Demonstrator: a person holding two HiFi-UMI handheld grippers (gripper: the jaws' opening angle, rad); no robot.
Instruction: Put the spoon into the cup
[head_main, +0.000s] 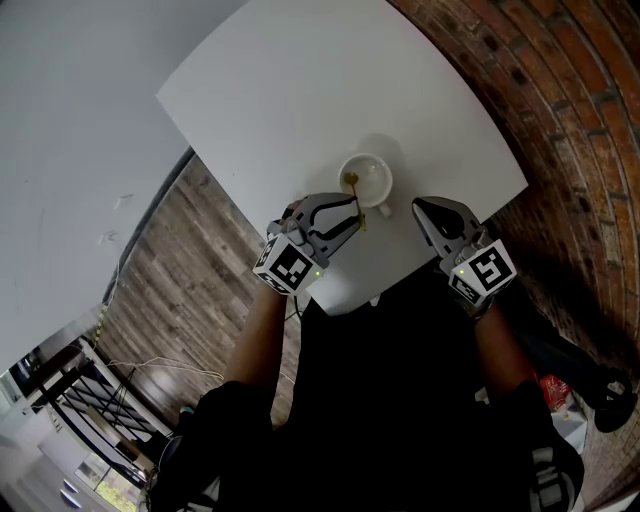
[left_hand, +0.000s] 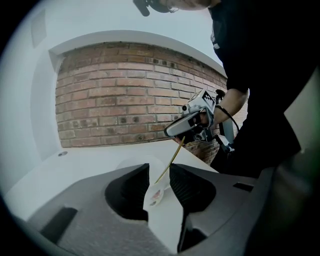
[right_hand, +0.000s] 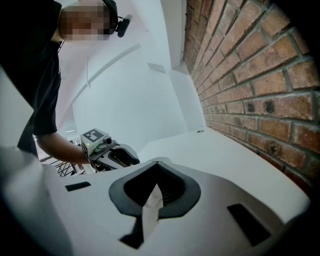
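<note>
A white cup (head_main: 373, 180) stands on the white table (head_main: 300, 90) near its front edge. A thin gold spoon (head_main: 352, 184) stands in the cup, its handle leaning out toward me. My left gripper (head_main: 352, 210) is open right in front of the cup, and the handle runs through the gap between its jaws. In the left gripper view the spoon (left_hand: 172, 159) rises from the cup (left_hand: 154, 195) without either pad pressing on it. My right gripper (head_main: 421, 207) is shut and holds nothing, a little to the right of the cup, just above the table.
A brick wall (right_hand: 260, 75) runs along the table's far and right sides. Wooden floor (head_main: 190, 270) lies below the table's left edge. The table's front edge is close under both grippers. A red object (head_main: 555, 390) lies on the floor at lower right.
</note>
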